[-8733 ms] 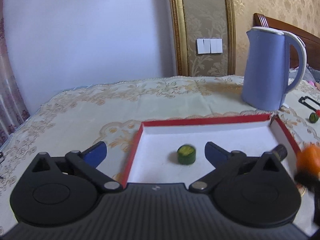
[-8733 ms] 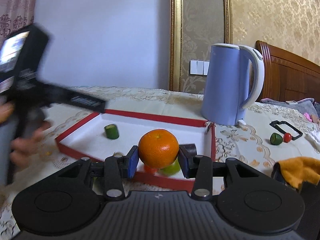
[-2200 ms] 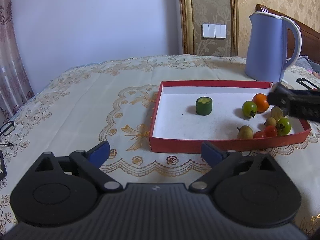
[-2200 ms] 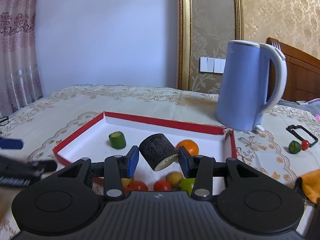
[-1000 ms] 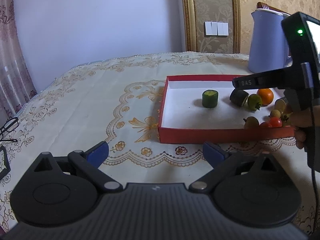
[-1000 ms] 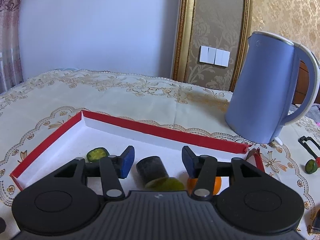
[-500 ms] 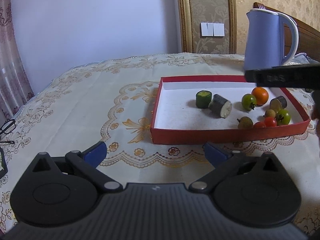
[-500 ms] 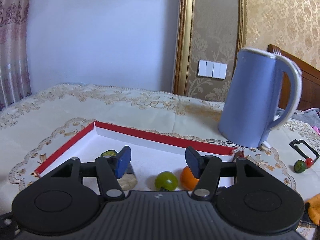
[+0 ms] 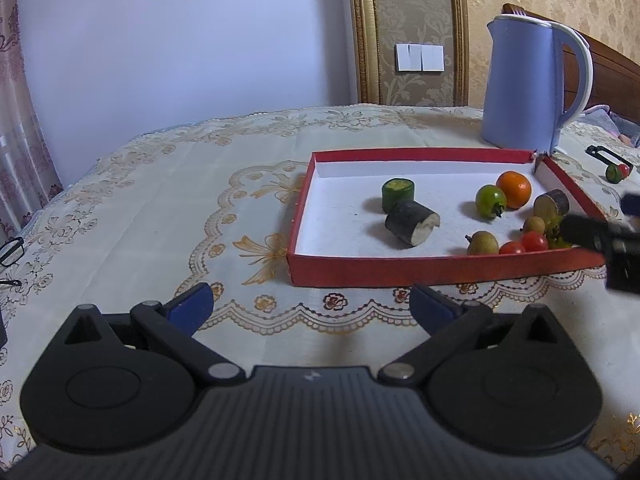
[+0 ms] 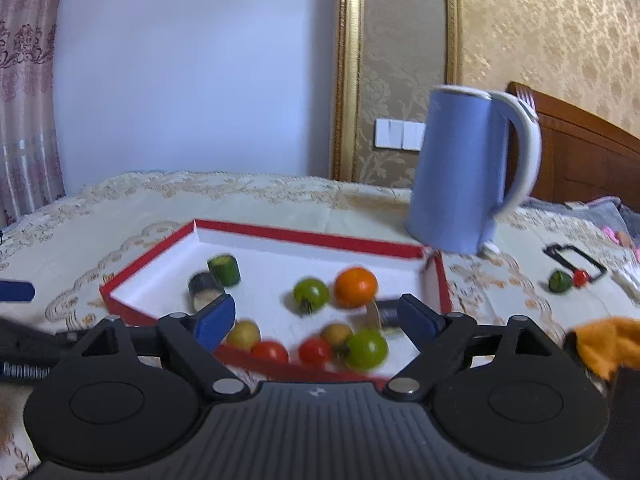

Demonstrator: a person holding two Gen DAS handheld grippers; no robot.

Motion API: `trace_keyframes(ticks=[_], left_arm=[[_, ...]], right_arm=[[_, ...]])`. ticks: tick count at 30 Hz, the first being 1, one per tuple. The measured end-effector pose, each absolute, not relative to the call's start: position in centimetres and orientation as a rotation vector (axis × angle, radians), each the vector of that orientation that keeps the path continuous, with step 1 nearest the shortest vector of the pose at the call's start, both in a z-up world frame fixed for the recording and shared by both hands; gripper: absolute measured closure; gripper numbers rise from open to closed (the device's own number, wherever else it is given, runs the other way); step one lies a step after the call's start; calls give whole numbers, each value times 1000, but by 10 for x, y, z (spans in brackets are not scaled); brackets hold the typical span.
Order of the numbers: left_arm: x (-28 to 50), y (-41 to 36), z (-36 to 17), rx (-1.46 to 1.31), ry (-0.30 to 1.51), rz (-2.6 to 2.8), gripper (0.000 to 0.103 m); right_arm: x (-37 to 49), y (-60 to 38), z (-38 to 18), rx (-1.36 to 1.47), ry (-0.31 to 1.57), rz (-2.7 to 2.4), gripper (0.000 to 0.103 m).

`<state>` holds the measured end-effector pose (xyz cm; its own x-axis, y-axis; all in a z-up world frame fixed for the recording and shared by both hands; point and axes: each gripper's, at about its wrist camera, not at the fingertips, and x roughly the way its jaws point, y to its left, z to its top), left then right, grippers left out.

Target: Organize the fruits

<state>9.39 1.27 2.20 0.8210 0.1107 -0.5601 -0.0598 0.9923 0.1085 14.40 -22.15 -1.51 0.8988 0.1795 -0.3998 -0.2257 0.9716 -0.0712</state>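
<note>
A red tray [image 9: 440, 270] with a white floor lies on the tablecloth. In it are a green cucumber piece [image 9: 397, 194], a dark cylinder piece [image 9: 412, 223] on its side, a green tomato [image 9: 491, 201], an orange [image 9: 514, 189] and several small fruits. My left gripper [image 9: 311, 306] stands open over the cloth, short of the tray. My right gripper [image 10: 318, 316] hovers at the tray's near edge, its jaws opening with nothing held between them. The dark piece [image 10: 205, 290] lies beyond its left finger, next to the cucumber piece [image 10: 225, 269].
A blue kettle [image 10: 460, 176] stands behind the tray's far right corner. On the cloth to the right lie a green piece [image 10: 559, 281], a cherry tomato [image 10: 581, 277] and a black frame [image 10: 576, 260]. An orange cloth [image 10: 604, 344] is at the near right. Glasses [image 9: 10, 248] lie far left.
The right gripper let go of the dark piece, which now lies by the cucumber piece. It drew back to the tray's near right edge and its jaws widened. The left gripper stayed put.
</note>
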Motion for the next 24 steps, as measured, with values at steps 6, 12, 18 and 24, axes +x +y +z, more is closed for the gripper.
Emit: trace_keyframes(ticks=[6, 12, 18, 24], left_arm=[[96, 10, 18, 72, 606, 73, 0], [98, 8, 13, 69, 601, 60, 0], [102, 10, 8, 51, 607, 42, 0], [105, 10, 5, 51, 611, 44, 0]], right_arm=[[131, -238, -33, -65, 448, 170, 14], [133, -243, -47, -58, 486, 128, 14], [134, -240, -54, -84, 497, 112, 14], [139, -238, -58, -109, 511, 100, 13]])
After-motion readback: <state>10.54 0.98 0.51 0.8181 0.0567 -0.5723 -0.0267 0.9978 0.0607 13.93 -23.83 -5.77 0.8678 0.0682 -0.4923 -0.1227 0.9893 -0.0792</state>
